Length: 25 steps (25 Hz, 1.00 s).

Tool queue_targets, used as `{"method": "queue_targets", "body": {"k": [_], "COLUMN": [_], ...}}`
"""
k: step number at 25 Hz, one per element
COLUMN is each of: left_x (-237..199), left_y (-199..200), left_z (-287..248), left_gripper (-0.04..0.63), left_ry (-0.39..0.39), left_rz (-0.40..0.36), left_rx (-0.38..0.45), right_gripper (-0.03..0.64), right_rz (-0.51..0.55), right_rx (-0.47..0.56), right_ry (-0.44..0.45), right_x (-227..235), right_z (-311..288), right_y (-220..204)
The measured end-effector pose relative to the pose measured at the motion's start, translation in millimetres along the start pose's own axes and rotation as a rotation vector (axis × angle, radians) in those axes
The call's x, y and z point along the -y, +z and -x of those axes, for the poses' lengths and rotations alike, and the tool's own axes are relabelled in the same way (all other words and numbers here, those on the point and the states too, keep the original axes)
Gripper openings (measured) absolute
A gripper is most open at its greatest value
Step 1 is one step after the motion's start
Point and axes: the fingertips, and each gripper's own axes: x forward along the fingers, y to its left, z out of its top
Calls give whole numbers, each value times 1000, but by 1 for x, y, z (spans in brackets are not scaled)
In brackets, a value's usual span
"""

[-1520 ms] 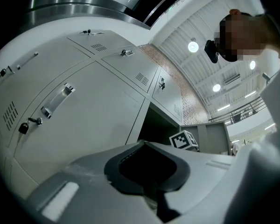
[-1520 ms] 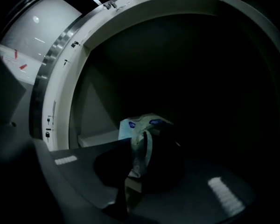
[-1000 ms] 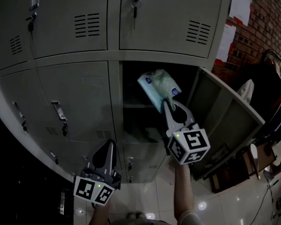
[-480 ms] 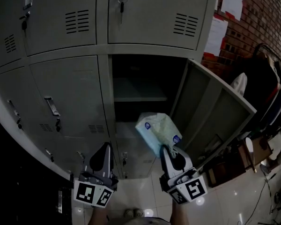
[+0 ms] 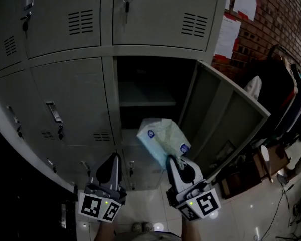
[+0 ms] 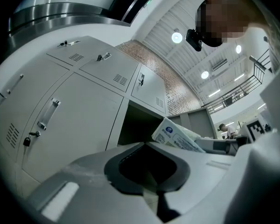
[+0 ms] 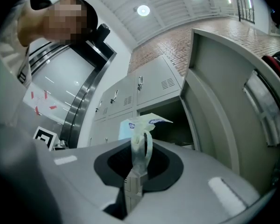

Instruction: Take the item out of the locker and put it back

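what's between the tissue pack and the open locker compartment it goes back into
Nothing visible. The right tongs hold the tissue pack just in front of the open compartment; its door is swung clear to the right, and the left tongs sit low at left.

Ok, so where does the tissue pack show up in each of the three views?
Head view: tissue pack lower centre, below the dark locker opening, just above the right tool.
Left gripper view: pack right of centre.
Right gripper view: pack at centre, its edge pinched in that tool.
Shared landmark: open locker door, right of the pack everywhere.
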Motion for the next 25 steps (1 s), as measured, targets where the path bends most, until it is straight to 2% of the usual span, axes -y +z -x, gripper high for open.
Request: {"method": "queue_targets", "body": {"k": [5, 9, 17, 22, 25], "left_x": [1, -2, -4, -7, -11], "left_y": [3, 4, 3, 2, 0], "left_z": [2, 4, 3, -1, -4], "left_gripper": [3, 3, 3, 4, 3], "left_ry": [-2, 11, 11, 19, 20], "left_rz": [1, 4, 9, 17, 13], "left_rx": [5, 0, -4, -2, -11], "right_gripper": [32, 32, 32, 32, 32], "right_rz": [-56, -53, -66, 46, 68], "right_rx": [17, -16, -6, 34, 17], "right_ry": [21, 10, 0, -25, -56], "right_x": [-5, -3, 1, 25, 51], "right_z": [0, 3, -2, -61, -111], "right_y": [4, -4, -1, 30, 37]}}
